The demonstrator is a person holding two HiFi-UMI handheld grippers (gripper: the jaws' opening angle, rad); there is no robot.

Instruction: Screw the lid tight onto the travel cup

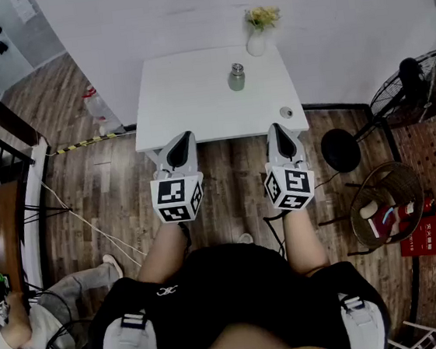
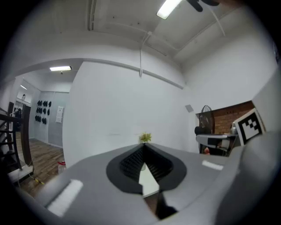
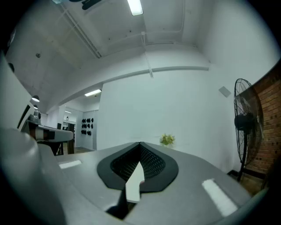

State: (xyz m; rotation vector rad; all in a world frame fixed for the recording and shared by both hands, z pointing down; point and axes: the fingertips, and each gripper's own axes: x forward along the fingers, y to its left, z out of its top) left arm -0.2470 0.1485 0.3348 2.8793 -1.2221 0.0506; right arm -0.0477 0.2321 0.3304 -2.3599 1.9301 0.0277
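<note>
Ahead of both claws stands the cup (image 1: 237, 77), upright on the white table (image 1: 164, 113), so its long axis points straight up. Seen from the cup, the right claw (image 1: 277, 129) is nearer than the left claw (image 1: 184, 139). Both hang level on the near side of the cup, at the table edge, and both are well apart from it. To the right of the cup and nearer to me lies a small round piece (image 1: 286, 112), just in front of the right claw. I judge it is the lid, but it is too small to be sure. Both claws are fully closed and hold nothing; in each gripper view the pads meet at the tips. Behind the cup a vase (image 1: 256, 42) with flowers stands against the white wall. Far right of the cup a fan (image 1: 411, 85) stands on the wooden floor (image 1: 95, 192).
</note>
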